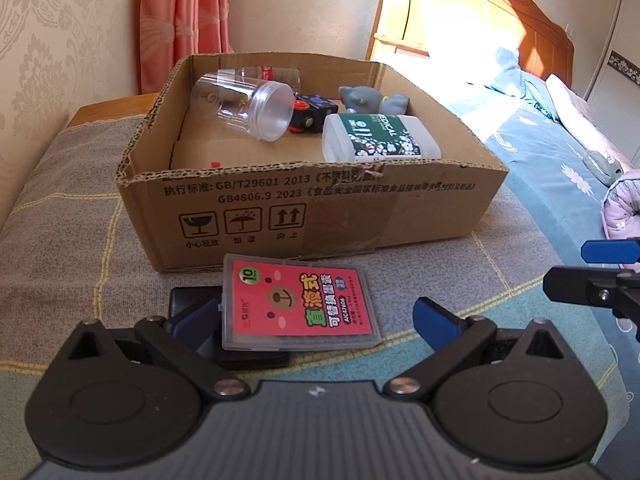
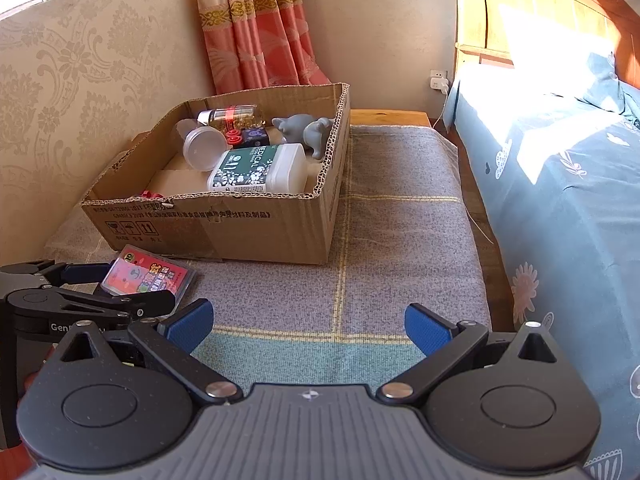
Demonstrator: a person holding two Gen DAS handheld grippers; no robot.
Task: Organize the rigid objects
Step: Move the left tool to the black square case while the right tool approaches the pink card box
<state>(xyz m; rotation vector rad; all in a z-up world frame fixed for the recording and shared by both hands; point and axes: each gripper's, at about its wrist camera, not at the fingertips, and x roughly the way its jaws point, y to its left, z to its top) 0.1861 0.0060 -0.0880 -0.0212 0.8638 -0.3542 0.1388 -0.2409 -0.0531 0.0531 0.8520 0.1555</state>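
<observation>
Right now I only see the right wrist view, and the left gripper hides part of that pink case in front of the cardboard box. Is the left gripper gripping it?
Observer: No. In the left wrist view the left gripper is open. The pink case lies flat between its fingers, with a clear gap on the case's right side.
Operator: Does the case lie straight on the blanket?
Observer: Not wholly. A flat black object lies under it, showing past the case's left and near edges.
</observation>
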